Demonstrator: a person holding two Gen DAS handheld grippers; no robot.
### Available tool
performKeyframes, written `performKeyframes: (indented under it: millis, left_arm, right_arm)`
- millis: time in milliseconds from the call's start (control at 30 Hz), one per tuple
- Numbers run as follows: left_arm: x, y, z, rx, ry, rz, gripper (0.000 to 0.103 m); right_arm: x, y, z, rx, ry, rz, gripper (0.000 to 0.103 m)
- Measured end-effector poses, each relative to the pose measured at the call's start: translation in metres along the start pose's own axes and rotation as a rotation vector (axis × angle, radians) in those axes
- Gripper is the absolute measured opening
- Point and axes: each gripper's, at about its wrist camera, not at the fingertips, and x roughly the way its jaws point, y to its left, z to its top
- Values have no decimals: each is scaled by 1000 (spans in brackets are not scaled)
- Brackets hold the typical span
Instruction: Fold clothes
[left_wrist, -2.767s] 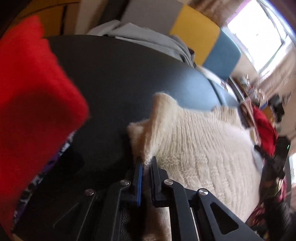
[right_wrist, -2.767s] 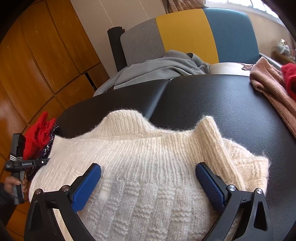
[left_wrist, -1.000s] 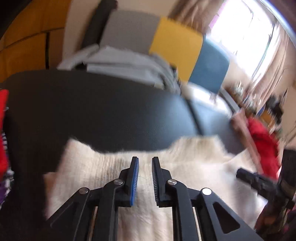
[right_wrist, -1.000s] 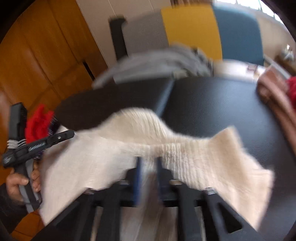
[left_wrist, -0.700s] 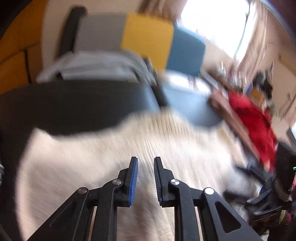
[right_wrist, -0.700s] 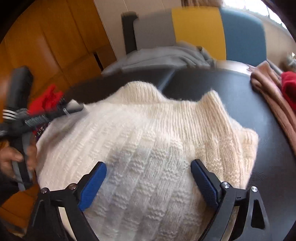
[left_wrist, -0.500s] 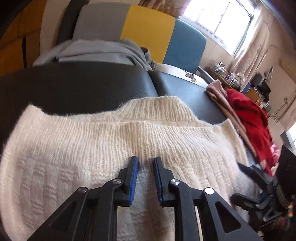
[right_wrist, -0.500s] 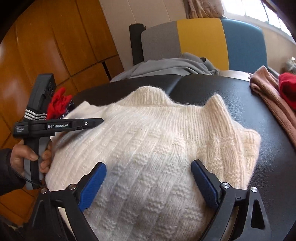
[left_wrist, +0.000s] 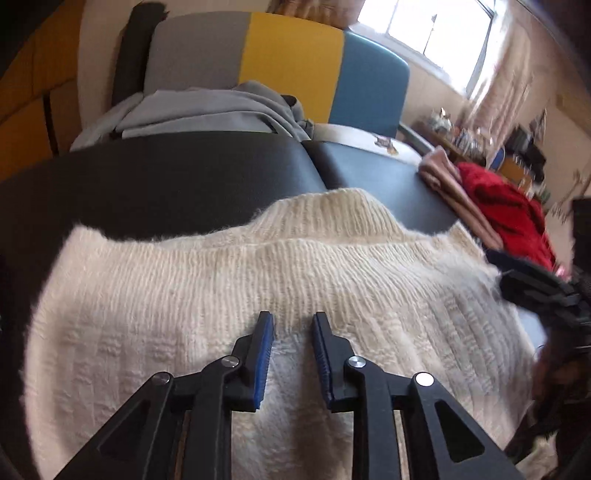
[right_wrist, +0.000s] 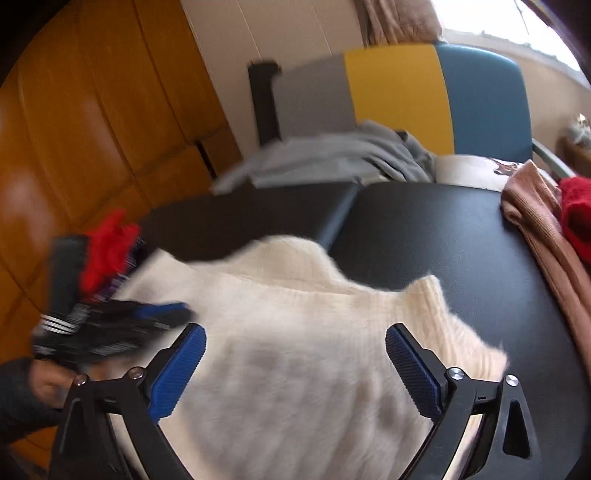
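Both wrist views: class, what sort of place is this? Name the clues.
Probably a lived-in room at home, not a lab: a grey, yellow and blue sofa under a curtained window, wooden cupboard doors, and loose clothes around a cream sweater on a black padded surface.

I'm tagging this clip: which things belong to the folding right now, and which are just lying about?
In the job:
cream knitted sweater
black padded table
left claw, opening
right claw, opening

Lying about:
grey garment
pink knit garment
red fluffy garment

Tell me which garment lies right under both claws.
The cream sweater, spread flat on the black table; the grey, pink and red clothes lie off at the edges.
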Motion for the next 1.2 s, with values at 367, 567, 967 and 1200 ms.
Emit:
performKeyframes:
  millis: [367, 567, 967, 1200]
  left_arm:
    - [-1, 19, 9, -31, 10, -68, 21]
    - [-43, 35, -10, -73, -22, -26, 22]
    - [-95, 114, -45, -298, -21, 169, 22]
    - [-98, 114, -54, -219, 72, 197, 28]
  right_arm:
    - [29, 9, -14, 39, 78, -146, 103]
    - [26, 14, -22, 32, 69, -165, 103]
    - [26, 10, -20, 48, 59, -150, 103]
    - [23, 0, -20, 95, 26, -81, 103]
